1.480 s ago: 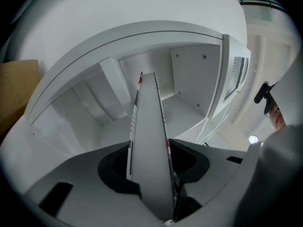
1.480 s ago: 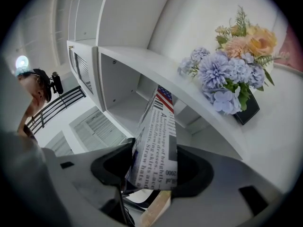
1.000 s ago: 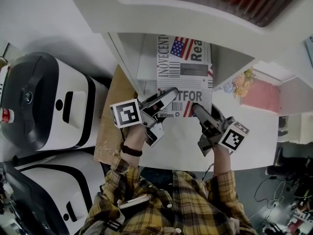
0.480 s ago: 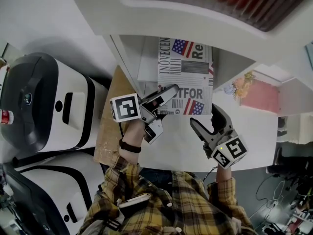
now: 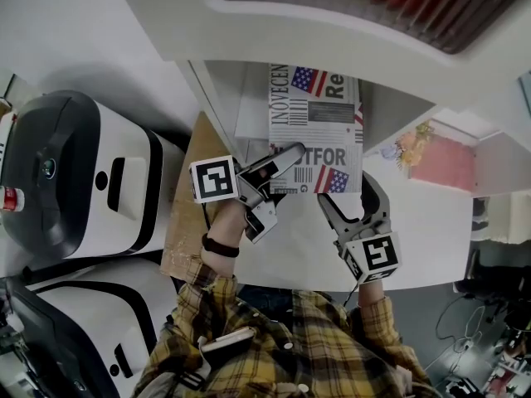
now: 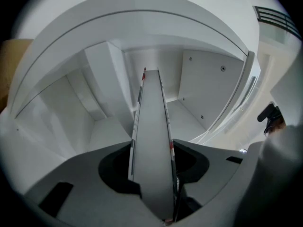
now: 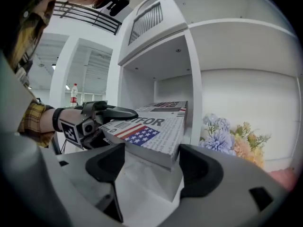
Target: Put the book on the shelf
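The book (image 5: 315, 131), with a newspaper-print cover and a flag on it, lies flat, its far half inside a compartment of the white shelf (image 5: 217, 106). My left gripper (image 5: 286, 168) is shut on the book's near left corner. In the left gripper view the book (image 6: 151, 141) runs edge-on between the jaws into the compartment (image 6: 203, 89). My right gripper (image 5: 347, 196) is open just short of the book's near right edge, not touching it. In the right gripper view the book's corner (image 7: 151, 129) hangs ahead of the wide jaws (image 7: 151, 167), and the left gripper (image 7: 94, 119) shows beyond it.
A white ledge (image 5: 290, 247) lies below the book. Artificial flowers (image 5: 406, 143) stand right of the compartment, by a pink panel (image 5: 444, 160). A brown board (image 5: 187, 206) and white-and-black machines (image 5: 83, 172) fill the left. An upper shelf (image 5: 332, 23) overhangs.
My right gripper let go of the book's near right edge, opened wide and drew back toward the person. The book slid slightly deeper into the shelf with the left gripper.
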Available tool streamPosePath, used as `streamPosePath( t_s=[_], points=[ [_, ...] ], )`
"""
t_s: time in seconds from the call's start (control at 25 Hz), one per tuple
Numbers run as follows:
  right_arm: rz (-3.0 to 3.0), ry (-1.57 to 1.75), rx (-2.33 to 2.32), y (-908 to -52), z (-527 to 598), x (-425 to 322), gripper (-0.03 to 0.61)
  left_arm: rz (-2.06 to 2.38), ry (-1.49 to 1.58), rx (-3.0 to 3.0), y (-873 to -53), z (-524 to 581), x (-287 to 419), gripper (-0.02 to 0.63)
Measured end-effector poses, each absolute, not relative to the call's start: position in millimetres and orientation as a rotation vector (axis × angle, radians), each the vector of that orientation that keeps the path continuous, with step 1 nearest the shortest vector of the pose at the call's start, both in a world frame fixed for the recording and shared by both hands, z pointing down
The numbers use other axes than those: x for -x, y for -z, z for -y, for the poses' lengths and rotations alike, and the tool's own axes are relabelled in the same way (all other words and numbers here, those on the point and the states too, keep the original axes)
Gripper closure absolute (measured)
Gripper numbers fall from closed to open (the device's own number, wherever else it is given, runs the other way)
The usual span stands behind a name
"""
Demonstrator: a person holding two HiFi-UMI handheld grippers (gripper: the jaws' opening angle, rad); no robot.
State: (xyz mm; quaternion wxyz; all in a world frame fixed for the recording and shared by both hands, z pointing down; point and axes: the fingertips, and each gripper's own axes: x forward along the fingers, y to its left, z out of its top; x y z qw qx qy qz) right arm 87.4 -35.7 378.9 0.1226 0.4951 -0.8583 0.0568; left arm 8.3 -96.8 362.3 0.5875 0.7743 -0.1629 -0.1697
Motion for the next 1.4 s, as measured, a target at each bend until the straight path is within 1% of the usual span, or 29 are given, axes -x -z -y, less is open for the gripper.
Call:
streamPosePath(
  t_s=[0.16, 0.32, 0.4, 0.64, 1.12, 1.4],
  points=[
    [2.546, -0.187, -1.496, -373, 39, -85, 0.236, 0.332, 0.451, -1.778, -360, 98, -6, 0.425],
    [2.553, -0.216, -1.543, -368, 46, -82, 0.236, 0.276, 0.552, -1.761, -352, 97, 4, 0.365],
    [2.540, -0.216, -1.556, -366, 51, -82, 0.236, 0.274, 0.578, -1.786, -349, 93, 10, 0.351],
    [2.505, -0.160, -1.569, -361, 68, -75, 0.236, 0.287, 0.541, -1.868, -350, 76, 16, 0.339],
    [2.456, -0.104, -1.608, -359, 99, -70, 0.236, 0.346, 0.555, -1.857, -364, 53, 28, 0.339],
    [2.446, -0.109, -1.605, -358, 105, -67, 0.236, 0.358, 0.562, -1.883, -356, 42, 33, 0.339]
  ],
)
